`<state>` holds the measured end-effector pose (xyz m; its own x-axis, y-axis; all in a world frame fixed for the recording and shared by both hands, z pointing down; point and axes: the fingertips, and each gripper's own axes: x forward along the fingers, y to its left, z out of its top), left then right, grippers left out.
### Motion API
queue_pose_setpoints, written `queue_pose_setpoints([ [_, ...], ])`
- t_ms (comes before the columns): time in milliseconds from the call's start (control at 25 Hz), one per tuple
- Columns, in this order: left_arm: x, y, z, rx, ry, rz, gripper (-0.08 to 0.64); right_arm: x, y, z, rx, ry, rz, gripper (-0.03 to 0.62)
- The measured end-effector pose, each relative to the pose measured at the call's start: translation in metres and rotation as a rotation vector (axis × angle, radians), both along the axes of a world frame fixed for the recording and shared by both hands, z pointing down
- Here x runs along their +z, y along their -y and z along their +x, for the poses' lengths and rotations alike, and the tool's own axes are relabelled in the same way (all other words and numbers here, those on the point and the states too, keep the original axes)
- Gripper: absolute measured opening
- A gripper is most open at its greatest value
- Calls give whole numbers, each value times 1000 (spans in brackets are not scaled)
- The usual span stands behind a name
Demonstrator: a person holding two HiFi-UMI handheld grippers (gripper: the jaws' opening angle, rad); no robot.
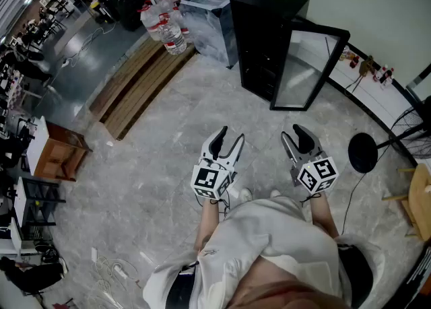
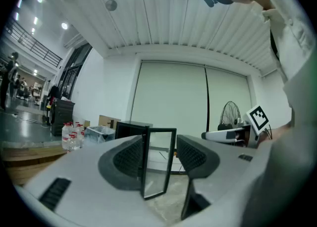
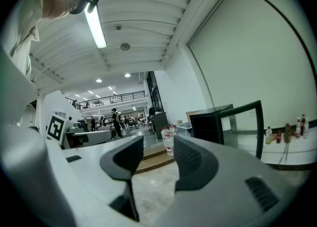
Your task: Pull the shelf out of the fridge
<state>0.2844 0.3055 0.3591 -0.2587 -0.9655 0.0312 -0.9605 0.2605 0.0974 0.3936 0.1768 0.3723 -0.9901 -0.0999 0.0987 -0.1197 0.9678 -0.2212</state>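
A black mini fridge stands on the floor ahead, its glass door swung open to the right. The inside is dark and I cannot make out the shelf. My left gripper and right gripper are held side by side well short of the fridge, both open with nothing between the jaws. In the left gripper view the left gripper points at the fridge and its door. From the right gripper view, the right gripper points left of the fridge.
Left of the fridge are a clear plastic bin and water bottles by a low wooden platform. A black round stand base with a cable lies at the right, and a fan stands beyond it. A wooden cabinet is at far left.
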Motion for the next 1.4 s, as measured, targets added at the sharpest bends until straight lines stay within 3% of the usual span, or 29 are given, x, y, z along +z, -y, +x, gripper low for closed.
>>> queue_pose_setpoints([
  [400, -4, 15, 92, -108, 6, -33, 225, -12, 11, 74, -84, 53, 35, 184],
  [640, -3, 31, 119, -130, 5, -40, 224, -8, 16, 81, -172, 41, 54, 212],
  [880, 2, 45, 92, -131, 6, -45, 224, 1, 32, 55, -173, 27, 43, 210],
  [1400, 16, 65, -8, -29, -13, -59, 224, 26, 50, -41, -107, -30, -4, 209],
])
